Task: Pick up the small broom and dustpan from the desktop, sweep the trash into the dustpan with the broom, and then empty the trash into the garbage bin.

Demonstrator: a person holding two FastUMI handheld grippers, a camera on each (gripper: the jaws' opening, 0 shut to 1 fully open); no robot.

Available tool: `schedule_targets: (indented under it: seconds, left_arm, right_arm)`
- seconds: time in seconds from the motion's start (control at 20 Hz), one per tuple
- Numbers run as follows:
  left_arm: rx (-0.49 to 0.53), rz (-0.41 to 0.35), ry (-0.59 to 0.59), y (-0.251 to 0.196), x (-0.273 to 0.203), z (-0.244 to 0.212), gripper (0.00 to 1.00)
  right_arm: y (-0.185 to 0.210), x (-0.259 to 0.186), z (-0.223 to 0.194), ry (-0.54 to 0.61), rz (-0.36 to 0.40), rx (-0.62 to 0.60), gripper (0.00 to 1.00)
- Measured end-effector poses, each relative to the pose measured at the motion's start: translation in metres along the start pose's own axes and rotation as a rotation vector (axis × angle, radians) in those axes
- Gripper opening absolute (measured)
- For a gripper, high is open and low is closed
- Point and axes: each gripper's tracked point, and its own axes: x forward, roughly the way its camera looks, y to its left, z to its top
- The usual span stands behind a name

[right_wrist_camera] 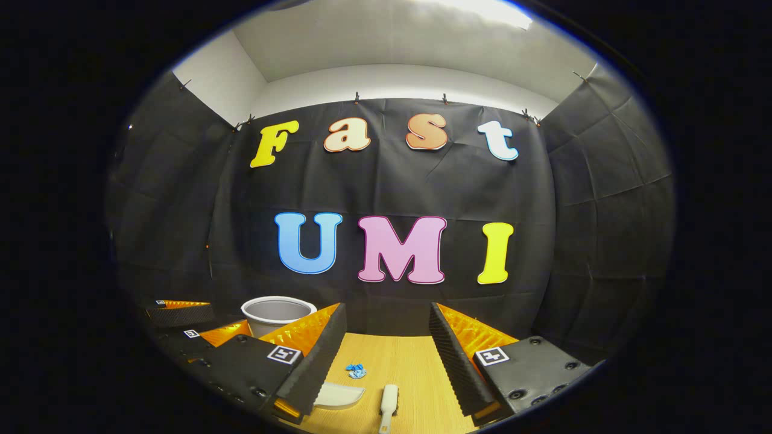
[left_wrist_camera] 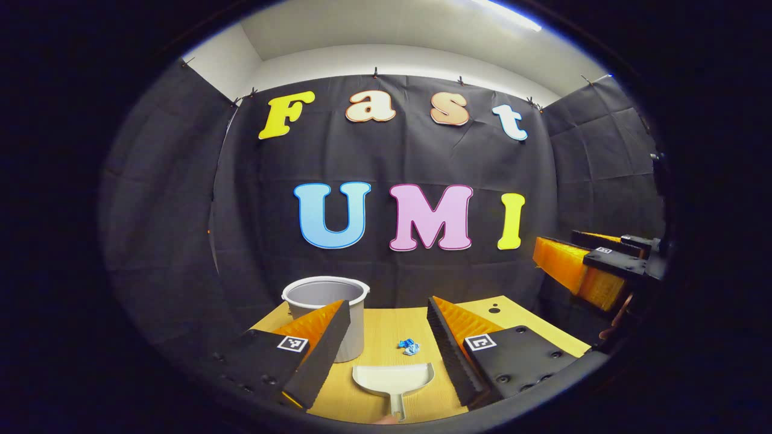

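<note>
My left fingers (left_wrist_camera: 389, 346) gape above the white plastic dustpan (left_wrist_camera: 393, 384); my right fingers (right_wrist_camera: 386, 355), equally spread, frame the small white broom (right_wrist_camera: 388, 407); crumpled blue trash (left_wrist_camera: 409, 346) lies ahead, ready for sweeping; grey bin (left_wrist_camera: 329, 310) beyond my left.

White dustpan (left_wrist_camera: 393, 380), grey bin (left_wrist_camera: 329, 307), blue crumpled trash (left_wrist_camera: 409, 346) (tiny), all on a tan woodgrain desktop (left_wrist_camera: 386, 328).
</note>
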Motion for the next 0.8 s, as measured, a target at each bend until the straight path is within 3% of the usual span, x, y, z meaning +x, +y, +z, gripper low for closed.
schedule_targets:
  seconds: [0.4, 0.7, 0.8]
  left_arm:
    - [0.011, -0.068, -0.029, 0.012, -0.008, 0.008, 0.77]
    - [-0.05, -0.074, 0.013, 0.006, -0.002, -0.002, 0.77]
    - [-0.046, -0.067, 0.015, 0.004, 0.001, -0.002, 0.77]
  right_arm:
    - [0.018, -0.011, -0.001, 0.005, -0.044, -0.074, 0.87]
    - [0.031, -0.004, -0.001, -0.011, 0.023, -0.05, 0.89]
    - [0.018, 0.0, -0.001, -0.004, 0.011, -0.039, 0.88]
